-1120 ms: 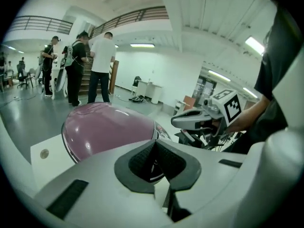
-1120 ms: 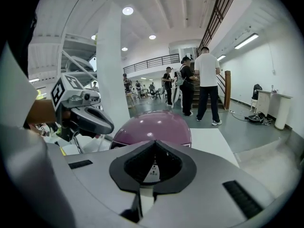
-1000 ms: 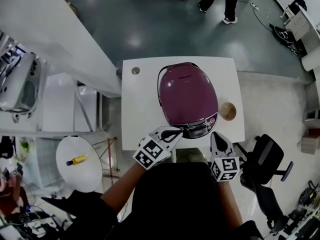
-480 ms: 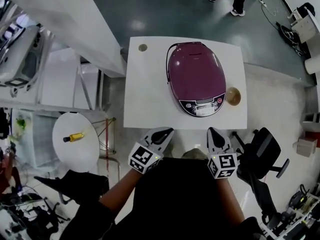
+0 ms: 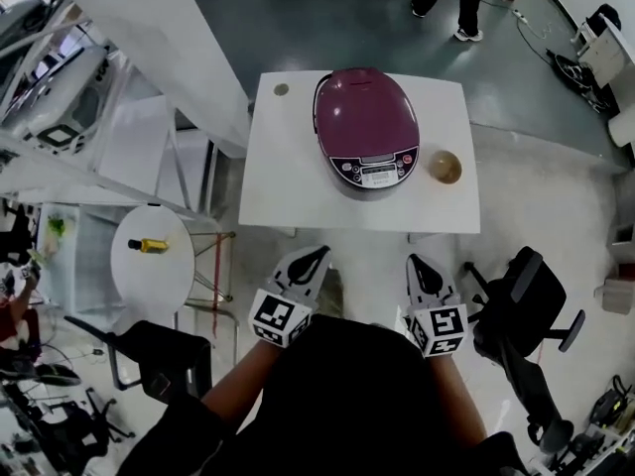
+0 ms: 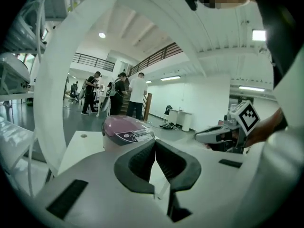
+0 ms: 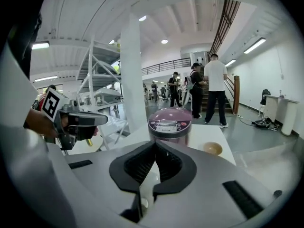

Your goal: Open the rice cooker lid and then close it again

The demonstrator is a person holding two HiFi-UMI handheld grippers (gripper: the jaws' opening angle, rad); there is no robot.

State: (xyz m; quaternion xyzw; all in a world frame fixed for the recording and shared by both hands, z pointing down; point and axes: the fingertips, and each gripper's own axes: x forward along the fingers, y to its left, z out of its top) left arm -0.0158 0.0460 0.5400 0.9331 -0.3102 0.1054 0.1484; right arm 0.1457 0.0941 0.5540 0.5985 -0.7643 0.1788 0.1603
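Lid (image 5: 365,110) closed; left tool (image 5: 318,256) and right tool (image 5: 416,263), shut and empty, have backed off the table (image 5: 286,188).

Head view looks steeply down; both gripper views face the shared rice cooker (image 5: 365,127).

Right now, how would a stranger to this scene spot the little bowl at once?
Find the white square table in the middle of the floor, carrying a big purple rice cooker. Right of the cooker's control panel in the head view, near the table's edge, sits the bowl. It is small, round, tan and open, not touching the cooker.
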